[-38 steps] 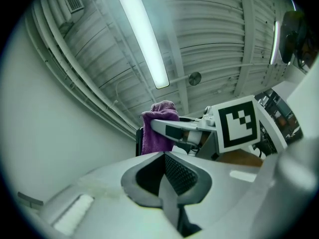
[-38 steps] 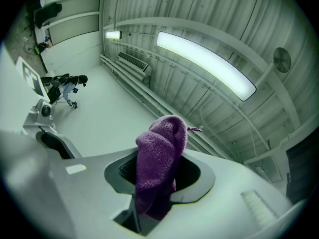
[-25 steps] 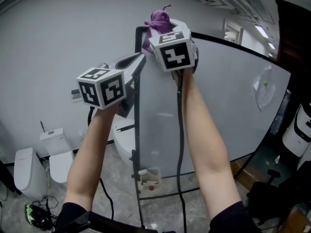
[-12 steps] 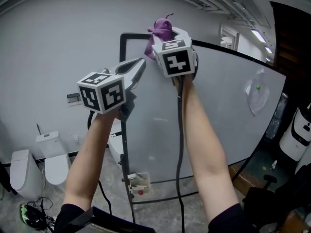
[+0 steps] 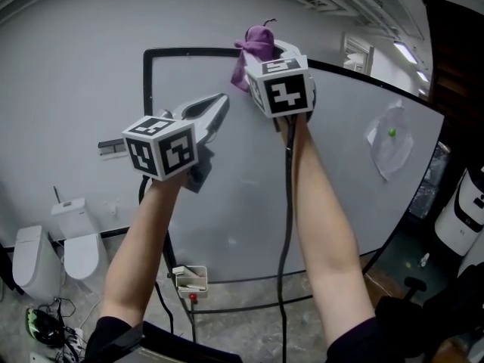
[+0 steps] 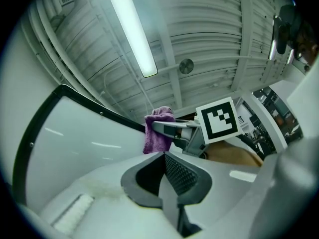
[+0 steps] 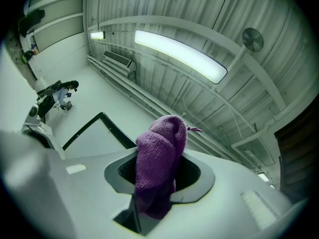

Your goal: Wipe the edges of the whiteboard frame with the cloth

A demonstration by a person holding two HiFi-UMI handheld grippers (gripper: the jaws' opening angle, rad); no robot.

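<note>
Rightward along the top edge of the whiteboard frame (image 5: 189,51) the right gripper (image 5: 262,49) has slid, away from the left corner, its jaws clamped on the purple cloth (image 5: 253,45) against that edge. Left gripper (image 5: 219,104), jaws together and empty, hovers just below.

No legible text, numbers or brand marks in any view. The cubes on the left gripper (image 5: 219,103) and right gripper (image 5: 265,51) carry only black-and-white square code patterns. Sheet (image 5: 387,148) on the whiteboard (image 5: 227,203): print too small to read.
</note>
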